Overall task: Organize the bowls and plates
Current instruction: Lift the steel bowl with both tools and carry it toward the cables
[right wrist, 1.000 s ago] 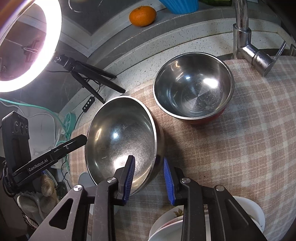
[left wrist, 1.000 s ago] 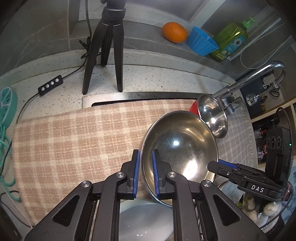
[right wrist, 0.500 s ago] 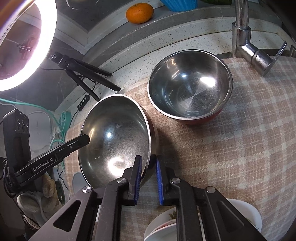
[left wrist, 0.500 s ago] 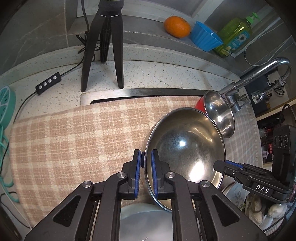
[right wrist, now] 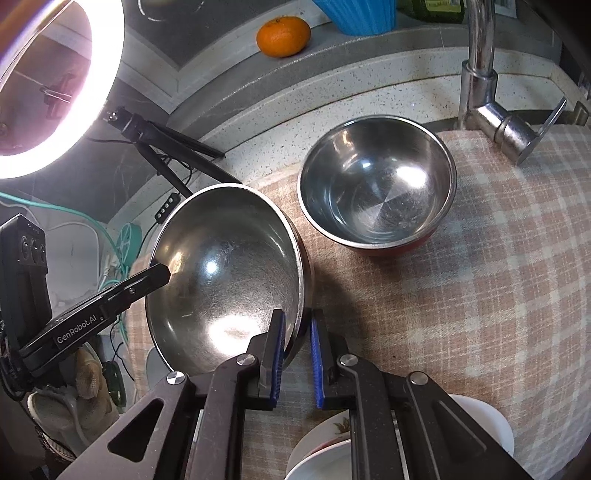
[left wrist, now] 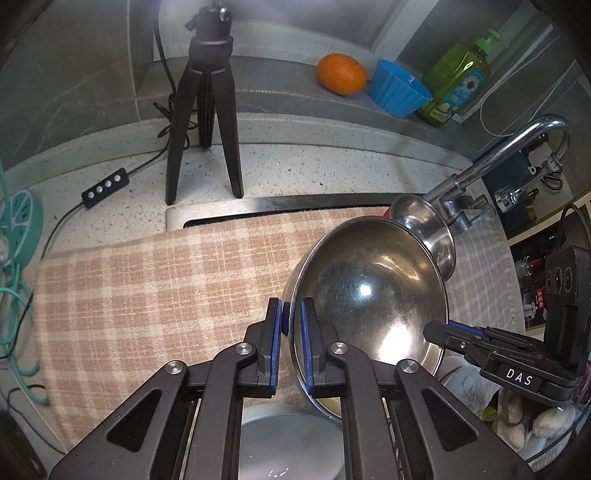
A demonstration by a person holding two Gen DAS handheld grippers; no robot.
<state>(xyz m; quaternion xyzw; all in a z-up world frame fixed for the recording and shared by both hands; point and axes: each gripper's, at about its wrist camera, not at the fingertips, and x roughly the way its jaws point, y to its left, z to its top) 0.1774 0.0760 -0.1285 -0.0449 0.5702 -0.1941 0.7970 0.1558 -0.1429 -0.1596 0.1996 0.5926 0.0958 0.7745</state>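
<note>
The large steel bowl is hanging tilted above the checked cloth, beside the smaller bowl, since the left tool and right tool, just closing, are each clamping its rim.

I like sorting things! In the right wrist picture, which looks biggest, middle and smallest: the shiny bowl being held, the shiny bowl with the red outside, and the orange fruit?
1. Large steel bowl being held, though it is nearest the camera.
2. Steel bowl with the red outside, looking slightly smaller.
3. Round orange fruit, clearly smallest, though farthest away.
</note>
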